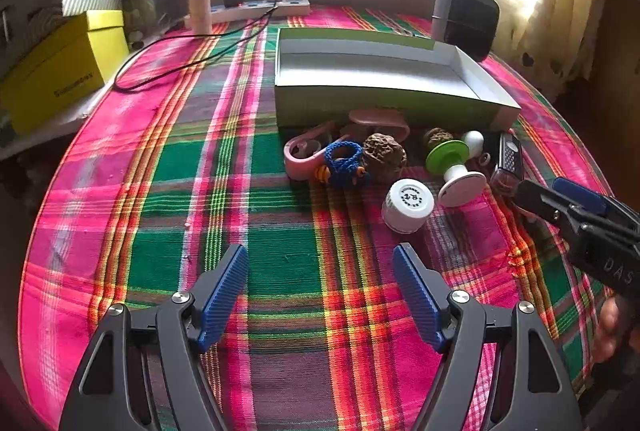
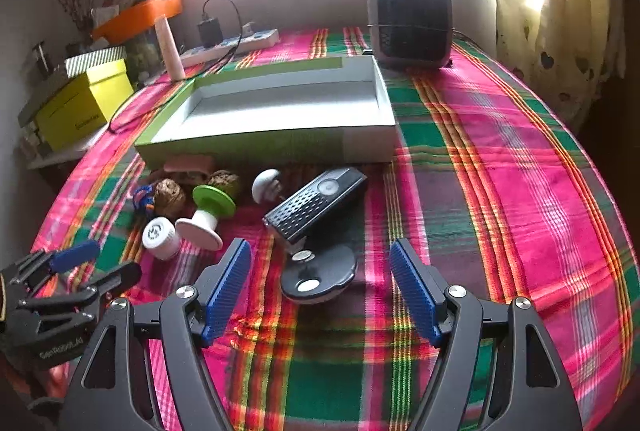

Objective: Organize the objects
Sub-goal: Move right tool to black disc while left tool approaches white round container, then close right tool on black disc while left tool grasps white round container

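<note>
Currently nothing is picked yet: both grippers sit with jaws spread and empty over the plaid tablecloth point(image 1: 160, 191). Left gripper point(image 1: 320, 295) hangs above bare cloth, short of the clutter; right gripper point(image 2: 320, 291) is lined up on the round black fob point(image 2: 318, 281), which lies on the cloth between its blue pads point(image 2: 228, 287), not touched. Shallow green-and-white box point(image 2: 272, 147) behind the pile looks empty, so I read it as the drop target. Loose items lie just in front of its near wall: black remote point(image 2: 316, 205) touching or nearly touching the fob, green-and-white spool point(image 2: 208, 211), white cap point(image 2: 160, 237), two walnuts point(image 1: 384, 155), blue crochet piece point(image 1: 344, 167), pink clip point(image 1: 300, 159). Step in hand, as I judge it: first grasp, right side, on the fob. Next move calls for lowering until the pads straddle the fob, closing, lifting clear of the remote, then carrying over the box wall. Risk: the fob is flat and low, so the pads may skate off or nudge the remote.
</note>
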### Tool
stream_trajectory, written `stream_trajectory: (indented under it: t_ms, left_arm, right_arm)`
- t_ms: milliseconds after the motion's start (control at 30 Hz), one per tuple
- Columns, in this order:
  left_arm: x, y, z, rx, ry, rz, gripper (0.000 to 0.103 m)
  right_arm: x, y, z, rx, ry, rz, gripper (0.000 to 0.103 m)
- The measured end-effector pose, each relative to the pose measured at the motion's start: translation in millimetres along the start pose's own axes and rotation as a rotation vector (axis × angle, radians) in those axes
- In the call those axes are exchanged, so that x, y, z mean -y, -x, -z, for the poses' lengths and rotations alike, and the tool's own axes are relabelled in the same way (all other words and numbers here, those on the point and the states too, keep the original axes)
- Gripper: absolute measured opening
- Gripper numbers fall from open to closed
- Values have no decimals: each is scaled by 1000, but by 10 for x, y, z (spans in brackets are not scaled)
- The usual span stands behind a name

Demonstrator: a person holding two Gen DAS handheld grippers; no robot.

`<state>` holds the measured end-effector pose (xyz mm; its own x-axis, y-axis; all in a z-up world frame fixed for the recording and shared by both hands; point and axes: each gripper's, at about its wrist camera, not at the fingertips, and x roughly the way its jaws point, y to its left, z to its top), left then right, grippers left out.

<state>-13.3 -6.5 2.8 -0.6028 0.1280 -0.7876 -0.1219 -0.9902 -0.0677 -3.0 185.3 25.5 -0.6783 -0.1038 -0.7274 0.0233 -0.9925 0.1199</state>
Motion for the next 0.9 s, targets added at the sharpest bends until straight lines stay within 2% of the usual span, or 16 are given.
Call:
stream_trajectory:
  t_ms: [167, 267, 333, 600, 733, 900]
  left_arm:
    - [47, 5, -11, 1, -12, 25, 75]
    - [72, 0, -30, 1, -17, 35, 75]
    - [90, -9, -54, -2, -16, 39, 75]
    - [220, -6, -114, 22, -52, 56, 74]
    - [281, -31, -145, 30, -68, 54, 74]
    - [339, -111, -173, 9, -69, 51, 66]
  right_arm:
    - [42, -48, 18, -24, -14, 4, 72]
    - [-4, -95, 28, -40, 15, 10, 65]
    - [-12, -125, 39, -53, 23, 13, 57]
    - [-13, -103, 55, -45, 59, 37, 45]
    - [17, -92, 67, -42, 57, 29, 45]
    - [26, -76, 73, -40, 63, 22, 44]
